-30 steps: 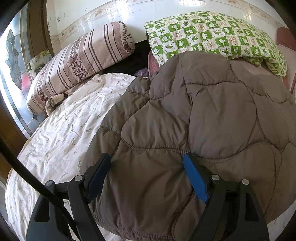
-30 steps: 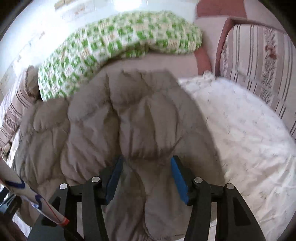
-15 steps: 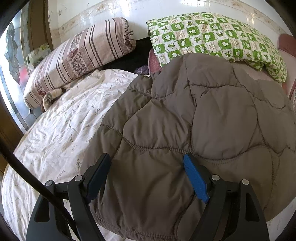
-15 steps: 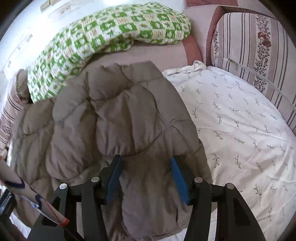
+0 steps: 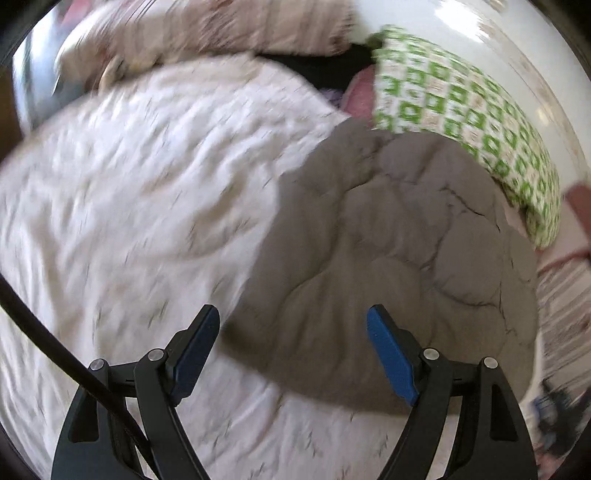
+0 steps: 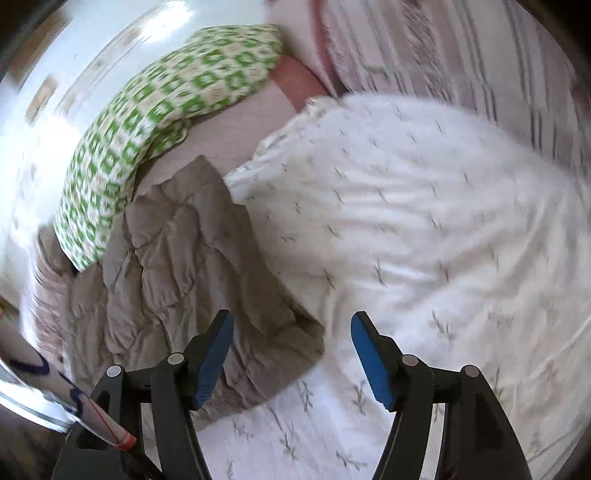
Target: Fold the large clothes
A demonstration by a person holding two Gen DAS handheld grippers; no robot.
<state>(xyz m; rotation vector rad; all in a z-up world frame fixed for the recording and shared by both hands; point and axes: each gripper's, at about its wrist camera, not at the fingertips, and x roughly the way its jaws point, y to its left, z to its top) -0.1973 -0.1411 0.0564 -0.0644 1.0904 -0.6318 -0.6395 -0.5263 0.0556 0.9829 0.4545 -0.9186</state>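
Note:
A grey-brown quilted padded coat (image 5: 399, 258) lies folded on the white floral bedsheet (image 5: 140, 206), its far end against a green checked pillow (image 5: 465, 110). My left gripper (image 5: 295, 350) is open and empty, held above the coat's near left edge. In the right wrist view the coat (image 6: 192, 280) lies at the left, on the sheet (image 6: 424, 229). My right gripper (image 6: 291, 354) is open and empty, above the coat's near right corner and the bare sheet. Both views are blurred by motion.
A striped floral bolster (image 5: 229, 26) lies at the far left of the bed and another one (image 6: 461, 51) at the far right. The green pillow (image 6: 159, 122) leans against the white tiled wall (image 6: 74, 55). A black cable (image 5: 55, 350) crosses the left view.
Both grippers have pulled back and swung outward, left one to the left, right one to the right. The right jaws have opened wider. The coat no longer fills the space between the fingers.

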